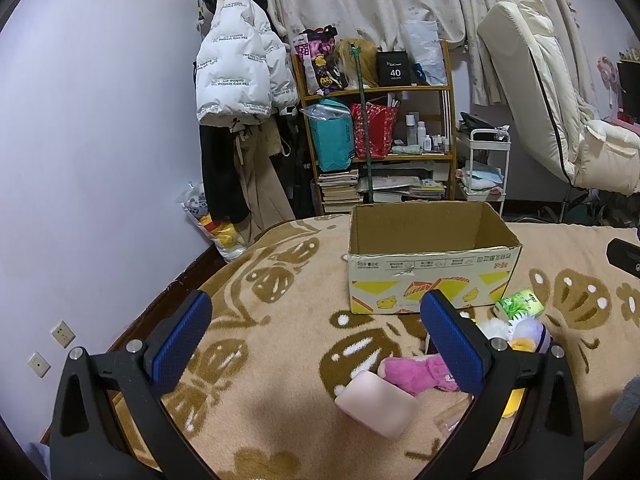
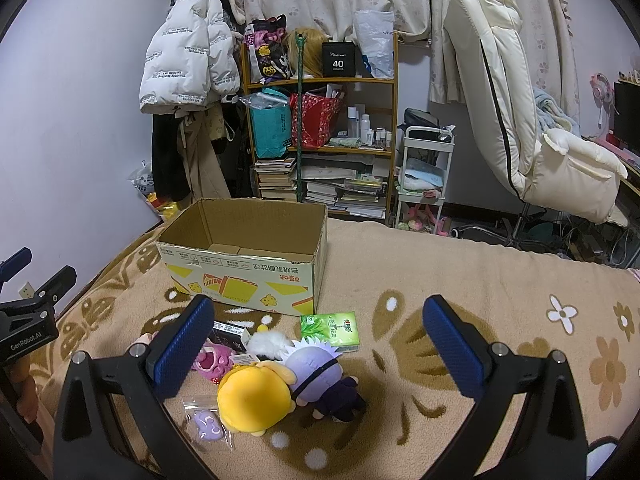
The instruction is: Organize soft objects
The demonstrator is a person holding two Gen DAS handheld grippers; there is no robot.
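Both our grippers spread wide, holding nothing; yellow plush (image 2: 254, 398) sits lower centre between right gripper (image 2: 318, 346) jaws, nearer than left gripper (image 1: 316, 340).

- Left gripper (image 1: 316, 336): two black angular arms, each ending in a blue textured pad (image 1: 182, 344), with silver round screws behind the pads.
- Right gripper (image 2: 318, 342): same build.
- White lettering, apparently "GenRobot.AI", marks the left gripper's black body.

Left hand-held gripper (image 1: 316, 344) and right hand-held gripper (image 2: 318, 346) — both spread wide, holding nothing.
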